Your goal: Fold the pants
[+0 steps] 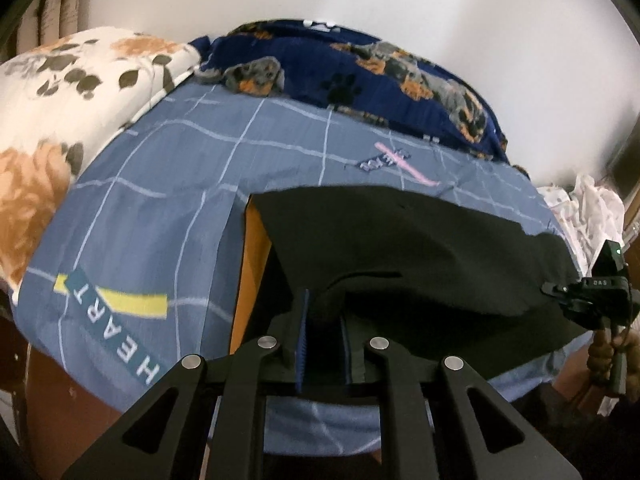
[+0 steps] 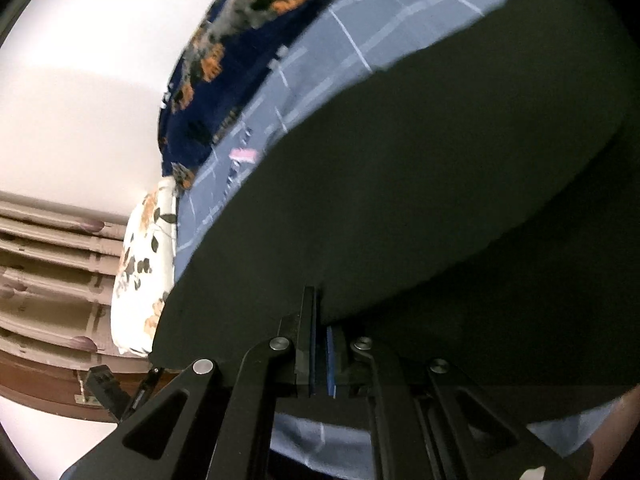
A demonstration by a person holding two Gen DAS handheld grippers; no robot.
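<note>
Both tools clamped on the black pants [image 1: 400, 248]: left tool [image 1: 324, 320] and right tool [image 2: 320, 320] hold its near edge over the bed [image 1: 160, 200]. Carry evenly toward twelve o'clock, keeping the cloth taut.

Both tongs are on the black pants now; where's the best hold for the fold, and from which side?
Keep to the near hem of the black pants, one corner per tong, coming from the bed's near edge. The cloth lies flat on the blue sheet, so only this edge offers a pinchable lip.

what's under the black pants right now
The black pants lie on the blue checked bedsheet; an orange strip shows at their left edge. Whatever else lies beneath is covered.
</note>
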